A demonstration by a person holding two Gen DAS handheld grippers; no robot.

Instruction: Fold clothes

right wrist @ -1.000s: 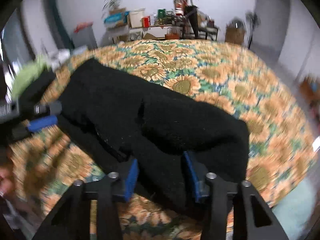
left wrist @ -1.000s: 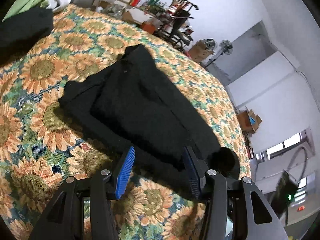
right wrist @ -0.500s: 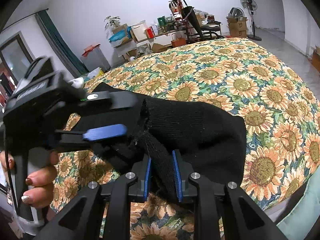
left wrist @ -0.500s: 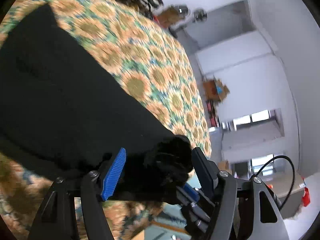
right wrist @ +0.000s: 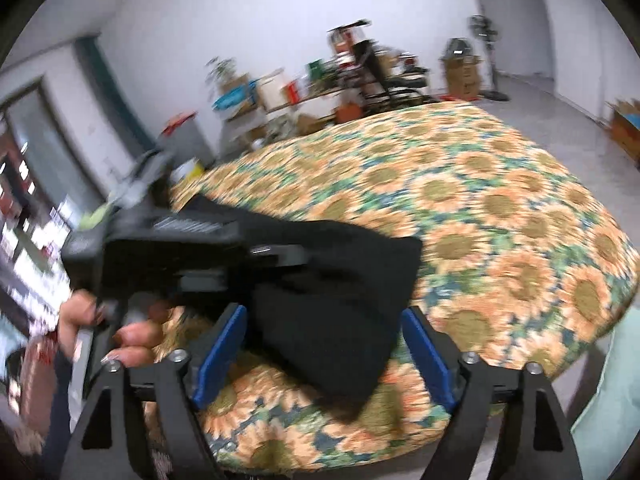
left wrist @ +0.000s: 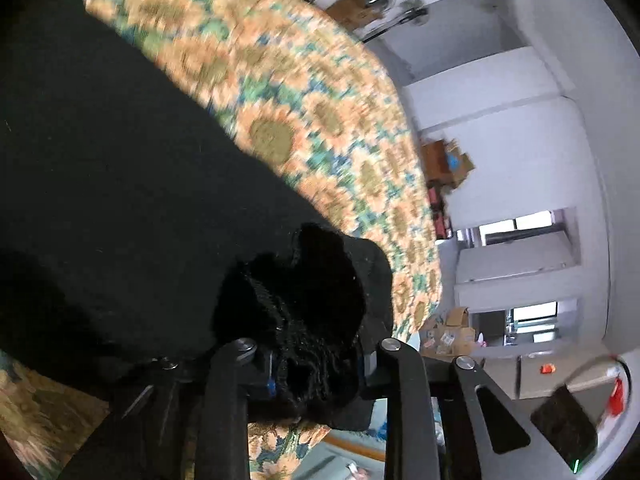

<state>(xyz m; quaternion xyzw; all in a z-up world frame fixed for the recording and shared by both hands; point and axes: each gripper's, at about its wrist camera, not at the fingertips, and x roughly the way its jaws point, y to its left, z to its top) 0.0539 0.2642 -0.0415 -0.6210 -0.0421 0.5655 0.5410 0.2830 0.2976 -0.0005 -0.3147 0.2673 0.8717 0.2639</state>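
A black knit garment (left wrist: 120, 180) lies on a bed with a sunflower cover (left wrist: 272, 136). In the left wrist view my left gripper (left wrist: 316, 360) has a bunched end of the garment between its fingers, and its jaws are closing on the cloth. In the right wrist view my right gripper (right wrist: 324, 316) stands wide with its jaws opening. The garment's folded end (right wrist: 332, 340) lies between the blue pads (right wrist: 222, 344) without touching them. The left gripper's housing (right wrist: 160, 240), held by a hand (right wrist: 132, 336), reaches into the garment from the left.
The bed's near edge runs just below the garment (right wrist: 320, 440). A pale green cushion (right wrist: 612, 400) sits at the lower right. Cluttered shelves (right wrist: 320, 80), cardboard boxes (right wrist: 460, 68) and a standing fan (right wrist: 486, 40) line the far wall.
My right gripper has let go of the garment's edge and opened wide, drawing back a little. My left gripper has closed on the bunched end that it straddled.
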